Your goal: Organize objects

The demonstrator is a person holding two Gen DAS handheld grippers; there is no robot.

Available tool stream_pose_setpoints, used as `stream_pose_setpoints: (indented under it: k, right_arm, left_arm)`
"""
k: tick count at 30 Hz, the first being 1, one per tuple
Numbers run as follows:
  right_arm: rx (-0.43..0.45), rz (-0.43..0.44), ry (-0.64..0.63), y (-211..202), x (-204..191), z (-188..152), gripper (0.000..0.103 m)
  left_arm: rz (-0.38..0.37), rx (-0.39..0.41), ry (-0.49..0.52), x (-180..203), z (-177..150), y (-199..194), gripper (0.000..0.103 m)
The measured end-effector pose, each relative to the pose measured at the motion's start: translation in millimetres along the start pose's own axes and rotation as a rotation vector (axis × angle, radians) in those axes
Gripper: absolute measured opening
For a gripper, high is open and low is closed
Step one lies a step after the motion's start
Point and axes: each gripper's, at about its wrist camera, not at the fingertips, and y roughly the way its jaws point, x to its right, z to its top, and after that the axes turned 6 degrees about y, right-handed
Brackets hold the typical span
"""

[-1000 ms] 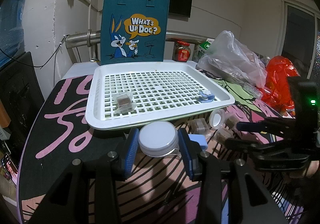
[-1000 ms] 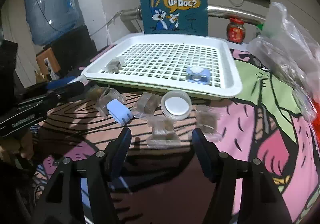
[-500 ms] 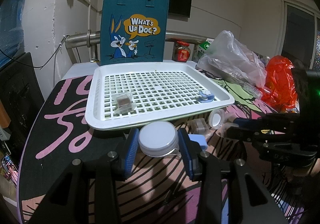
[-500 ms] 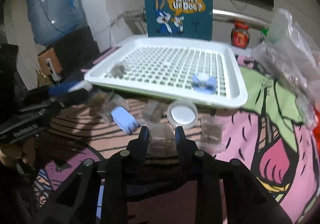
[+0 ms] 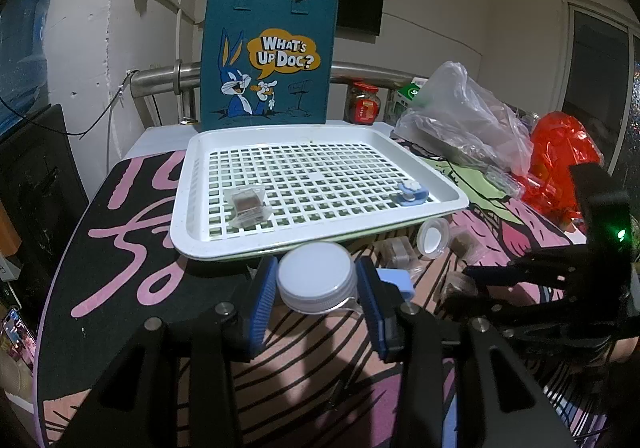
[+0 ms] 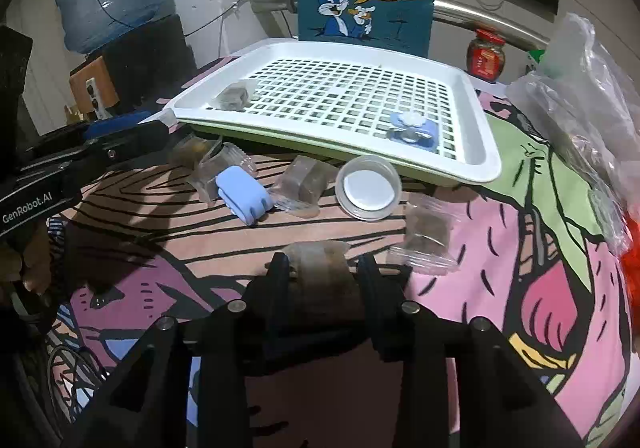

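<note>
My right claw, spread a second ago, now pinches a clear-wrapped brown cube packet, jaws easing apart slightly; tray transfer pending.

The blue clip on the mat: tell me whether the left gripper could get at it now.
Probably not yet. The left gripper is shut on a white lid, and the blue clip lies just behind its right finger, so the lid must go first.
</note>
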Motion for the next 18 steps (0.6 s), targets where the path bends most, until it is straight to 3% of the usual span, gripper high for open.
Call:
stream_pose_setpoints:
  k: [5,12,18]
  right_arm:
    - [-0.009,-0.001,-0.021,2.7,-1.4,-0.1,0.031]
    - [0.129,0.062,0.032,-25.0,-1.4,11.2,0.029]
    - [0.221,0.066,0.046,-33.8,-5.9,17.5,0.029]
  left_arm:
    - [0.001,0.002,0.000,-0.3,0.1,-0.3,0.039]
    - [0.001,0.006,0.003,-1.4,0.4,-0.8,0.039]
    - [0.002,0.009,0.006,-2.5,0.3,-1.7,0.039]
